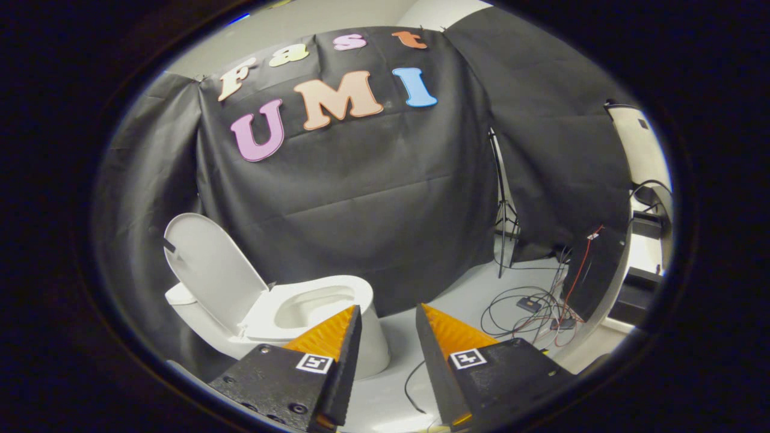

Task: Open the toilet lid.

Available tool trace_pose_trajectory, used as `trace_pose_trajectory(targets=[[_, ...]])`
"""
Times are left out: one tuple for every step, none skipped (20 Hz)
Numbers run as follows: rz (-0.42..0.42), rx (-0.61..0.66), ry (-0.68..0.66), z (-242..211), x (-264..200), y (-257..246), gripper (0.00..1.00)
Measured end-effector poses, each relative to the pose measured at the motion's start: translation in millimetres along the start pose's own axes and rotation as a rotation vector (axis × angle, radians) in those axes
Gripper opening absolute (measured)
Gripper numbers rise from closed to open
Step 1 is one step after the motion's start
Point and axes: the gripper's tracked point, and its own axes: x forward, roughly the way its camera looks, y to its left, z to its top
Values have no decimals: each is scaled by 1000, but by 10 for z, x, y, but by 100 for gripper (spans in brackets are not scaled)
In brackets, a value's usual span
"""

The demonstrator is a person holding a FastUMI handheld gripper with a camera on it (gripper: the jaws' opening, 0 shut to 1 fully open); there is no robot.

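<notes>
The white plastic toilet lid point(210, 264) is seen raised, leaned back and up against the black cloth wall point(361, 198), with a small dark tab stuck on its upper edge. Just beside it, the white ceramic toilet point(325, 313) is left with its seat down and the bowl showing, so the lid is already up. The toilet is sat ahead of the claw's left finger, part of its base hidden behind that fingertip.

The claw point(389, 310) is held wide apart, nothing gripped between the fingers, only pale grey floor point(457, 294) showing in the gap. A square black-and-white marker is carried on each finger.

Further right, a thin black tripod stand point(502, 216) is propped near the cloth, and a tangle of black and red cables point(535, 310) is scattered on the floor beyond the right finger.
</notes>
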Motion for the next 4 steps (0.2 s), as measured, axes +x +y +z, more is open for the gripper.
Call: trace_pose_trajectory(targets=[[11,-3,0,36,63,-1,56],[25,-5,1,87,131,-8,56],[39,-10,5,139,199,-10,56],[51,-19,10,198,284,-36,56]])
